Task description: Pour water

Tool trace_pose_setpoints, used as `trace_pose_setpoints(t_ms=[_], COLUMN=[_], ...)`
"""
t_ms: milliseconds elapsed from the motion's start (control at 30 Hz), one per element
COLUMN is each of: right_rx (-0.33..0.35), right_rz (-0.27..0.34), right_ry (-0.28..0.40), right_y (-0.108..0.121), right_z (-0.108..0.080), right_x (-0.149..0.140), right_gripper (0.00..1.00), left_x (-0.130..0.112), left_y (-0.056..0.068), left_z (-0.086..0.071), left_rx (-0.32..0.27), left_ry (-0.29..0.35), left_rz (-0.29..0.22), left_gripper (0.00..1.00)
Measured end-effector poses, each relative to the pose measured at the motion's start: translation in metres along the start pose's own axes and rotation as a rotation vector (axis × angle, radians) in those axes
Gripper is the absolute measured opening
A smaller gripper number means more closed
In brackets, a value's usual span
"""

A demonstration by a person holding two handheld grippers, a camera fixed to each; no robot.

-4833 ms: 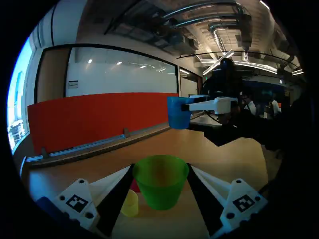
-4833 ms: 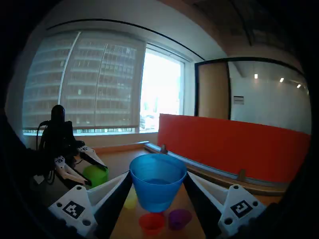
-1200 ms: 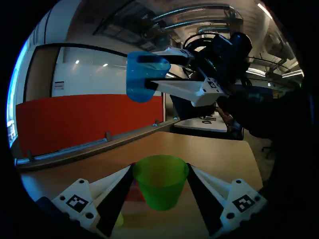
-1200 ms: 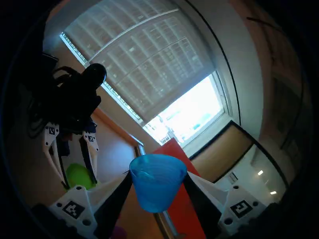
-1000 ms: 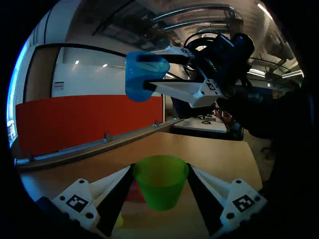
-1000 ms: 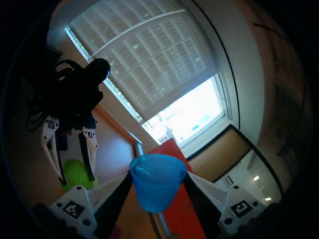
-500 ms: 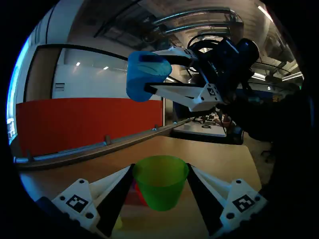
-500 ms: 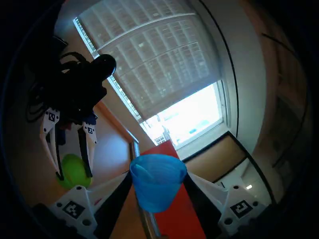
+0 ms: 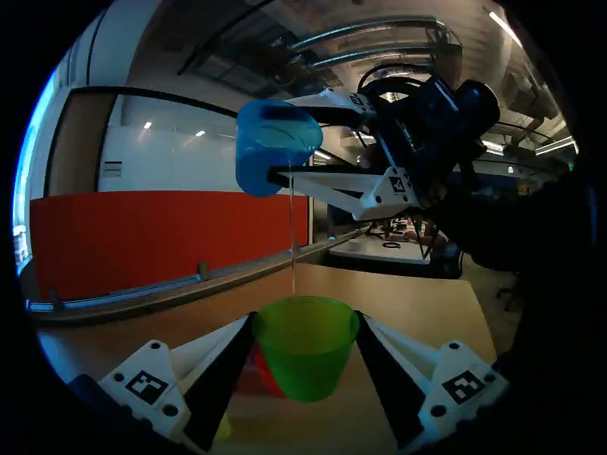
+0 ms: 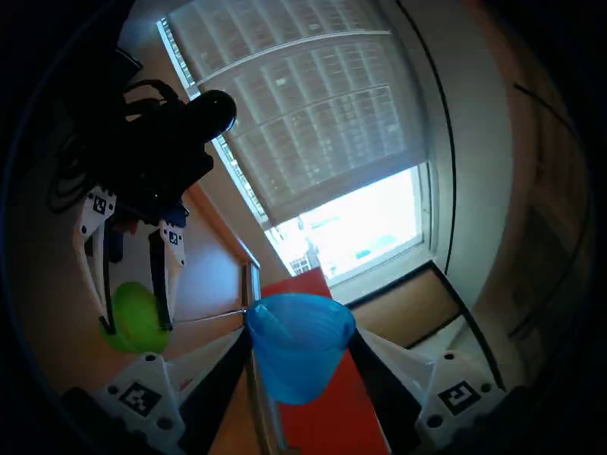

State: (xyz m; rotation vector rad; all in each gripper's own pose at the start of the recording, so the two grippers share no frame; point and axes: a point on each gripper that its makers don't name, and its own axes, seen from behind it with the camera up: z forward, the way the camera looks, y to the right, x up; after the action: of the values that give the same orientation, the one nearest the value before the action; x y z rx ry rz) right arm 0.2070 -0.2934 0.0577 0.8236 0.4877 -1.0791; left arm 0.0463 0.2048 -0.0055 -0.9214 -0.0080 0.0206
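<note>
My left gripper [image 9: 305, 350] is shut on a green cup [image 9: 305, 345], held upright above the wooden table [image 9: 425, 303]. High above it my right gripper [image 9: 282, 158] is shut on a blue cup [image 9: 272, 155], tipped on its side. A thin stream of water [image 9: 291, 235] falls from the blue cup's rim into the green cup. In the right gripper view the blue cup [image 10: 300, 345] sits between my right gripper [image 10: 300, 350] fingers, water [image 10: 205, 318] trails toward the green cup [image 10: 135, 317], and the left gripper [image 10: 133, 322] holds that cup.
Small cups stand on the table below the green cup: a red one [image 9: 265, 370] and a yellow one [image 9: 222, 430]. A red partition [image 9: 167, 231] with a rail runs along the table's far edge. A window with blinds [image 10: 303, 144] is behind the left gripper.
The blue cup has tipped further over and moved slightly left above the green cup. Water now streams from it into the green cup; half a second ago no stream showed.
</note>
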Motion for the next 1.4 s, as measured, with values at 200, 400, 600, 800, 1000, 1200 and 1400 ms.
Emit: trace_pose_setpoints(t_ms=[200, 400, 600, 800, 1000, 1200, 1400], right_rx=[-0.007, -0.014, -0.018, -0.023, -0.028, -0.031, -0.030], right_rz=[-0.017, -0.042, -0.066, -0.082, -0.100, -0.122, -0.144], right_ry=[0.003, 0.004, 0.005, 0.006, 0.006, 0.003, -0.001], right_y=[0.002, 0.005, 0.006, 0.008, 0.009, 0.010, 0.011], right_z=[0.000, 0.000, -0.001, -0.002, -0.002, -0.002, 0.000], right_x=[0.002, 0.003, 0.004, 0.006, 0.006, 0.005, 0.003], right_gripper=[0.91, 0.91, 0.91, 0.91, 0.91, 0.91, 0.91], left_x=[0.001, 0.001, 0.002, 0.002, 0.003, 0.002, 0.002], left_y=[-0.002, -0.003, -0.003, -0.002, -0.001, -0.002, -0.001], left_z=[0.000, 0.000, 0.001, 0.001, 0.001, 0.001, 0.002], left_rx=[0.006, 0.006, 0.005, 0.006, 0.005, 0.006, 0.007], left_ry=[0.002, 0.004, 0.004, 0.004, 0.002, 0.002, -0.002], left_rz=[0.002, -0.001, 0.000, -0.001, 0.002, 0.001, 0.004], left_gripper=[0.90, 0.90, 0.90, 0.90, 0.90, 0.90, 0.90])
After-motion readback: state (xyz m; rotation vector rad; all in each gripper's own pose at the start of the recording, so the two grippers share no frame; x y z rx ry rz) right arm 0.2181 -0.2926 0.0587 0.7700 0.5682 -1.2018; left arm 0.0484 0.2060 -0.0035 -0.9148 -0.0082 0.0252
